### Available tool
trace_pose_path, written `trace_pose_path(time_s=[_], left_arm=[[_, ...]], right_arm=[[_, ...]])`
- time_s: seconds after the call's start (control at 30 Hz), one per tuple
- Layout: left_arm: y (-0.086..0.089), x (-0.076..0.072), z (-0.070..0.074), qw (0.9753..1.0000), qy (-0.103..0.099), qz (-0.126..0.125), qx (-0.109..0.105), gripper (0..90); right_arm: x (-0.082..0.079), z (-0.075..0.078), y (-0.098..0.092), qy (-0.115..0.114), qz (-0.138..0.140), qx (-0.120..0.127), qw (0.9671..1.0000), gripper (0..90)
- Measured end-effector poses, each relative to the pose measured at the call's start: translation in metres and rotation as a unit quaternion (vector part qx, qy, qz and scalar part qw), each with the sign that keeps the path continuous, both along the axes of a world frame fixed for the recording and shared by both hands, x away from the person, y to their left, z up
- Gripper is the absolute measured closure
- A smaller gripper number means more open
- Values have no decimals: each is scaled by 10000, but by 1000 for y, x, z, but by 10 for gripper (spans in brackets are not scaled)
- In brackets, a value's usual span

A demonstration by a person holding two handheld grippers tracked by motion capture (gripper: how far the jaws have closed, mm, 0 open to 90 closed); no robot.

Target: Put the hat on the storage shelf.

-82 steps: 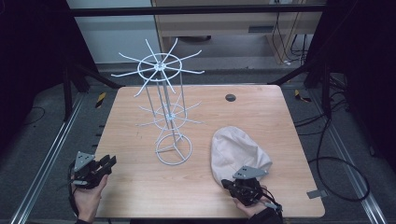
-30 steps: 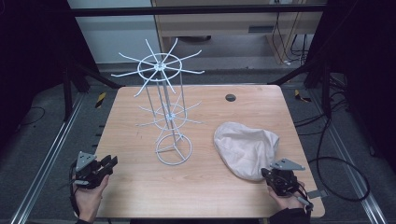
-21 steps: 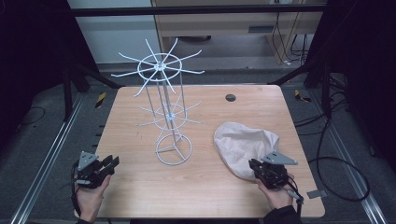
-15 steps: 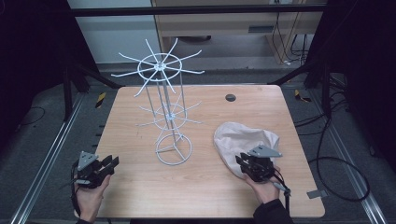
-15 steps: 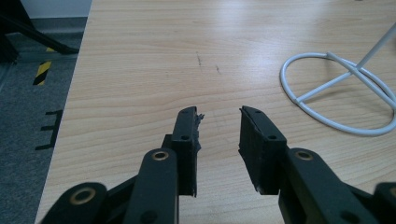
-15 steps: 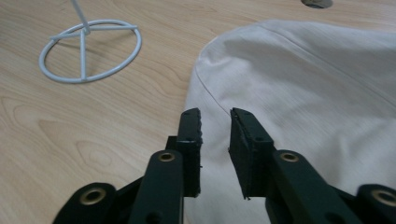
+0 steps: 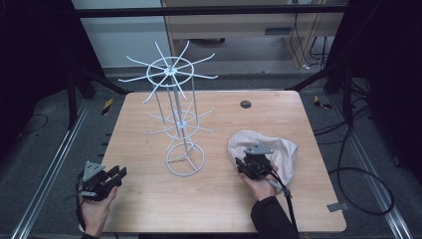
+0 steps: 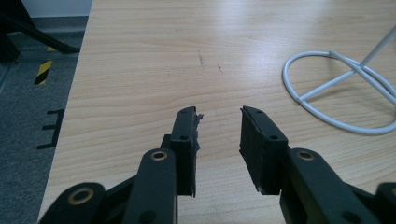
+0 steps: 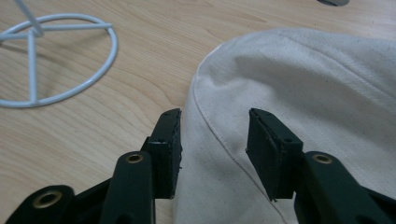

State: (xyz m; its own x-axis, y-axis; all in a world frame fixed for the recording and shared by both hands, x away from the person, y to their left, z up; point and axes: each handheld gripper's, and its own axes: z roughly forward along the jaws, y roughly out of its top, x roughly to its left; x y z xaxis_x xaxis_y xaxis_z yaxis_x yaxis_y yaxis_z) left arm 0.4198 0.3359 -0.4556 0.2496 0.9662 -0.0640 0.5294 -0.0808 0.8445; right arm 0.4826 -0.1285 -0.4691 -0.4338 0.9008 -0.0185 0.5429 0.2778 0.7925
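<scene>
A cream cloth cap (image 7: 278, 149) lies on the right half of the wooden table (image 7: 149, 199). My right gripper (image 7: 245, 163) is over its near left edge. In the right gripper view that gripper (image 9: 214, 135) is open, and its jaws straddle the stitched rim of the cap (image 9: 317, 84). A white wire hanger stand (image 7: 175, 99) rises in the middle of the table, with its ring base (image 9: 56, 56) to the left of the cap. My left gripper (image 7: 118, 174) rests at the table's near left corner. It is open (image 8: 218, 133) over bare wood, with nothing between its jaws.
A small dark round disc (image 7: 245, 104) lies near the table's far edge. The stand's ring base (image 8: 341, 93) lies right of the left gripper. Black frame posts and cables surround the table; grey floor (image 8: 28, 116) drops off at its left edge.
My right gripper drew back to the table's right front, then came forward and left onto the cap's near edge. The cap now lies more spread out. The left gripper stayed put.
</scene>
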Motion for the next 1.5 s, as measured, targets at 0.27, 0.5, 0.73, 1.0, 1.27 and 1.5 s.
trace_pose_path(time_s=[0.27, 0.5, 0.73, 1.0, 1.27, 1.5], left_arm=[[0, 0, 0, 10000, 10, -3, 4, 664], [0, 0, 0, 10000, 18, 2, 13, 664], [0, 0, 0, 10000, 25, -10, 22, 664], [0, 0, -1, 10000, 17, -1, 11, 665], [-3, -1, 0, 10000, 30, -59, 6, 665], [-16, -11, 0, 9994, 29, -355, -11, 675]], right_arm=[[10, -13, 4, 158, -152, -207, 9995, 579], [10, -17, 6, 256, -202, -278, 9991, 736], [8, -11, 5, 264, -222, -303, 9989, 872], [-3, 0, -1, 208, 160, -156, 9995, 885], [-37, 9, -9, 284, 996, -3, 9946, 884], [-79, 2, -13, 477, 1618, 19, 9857, 882]])
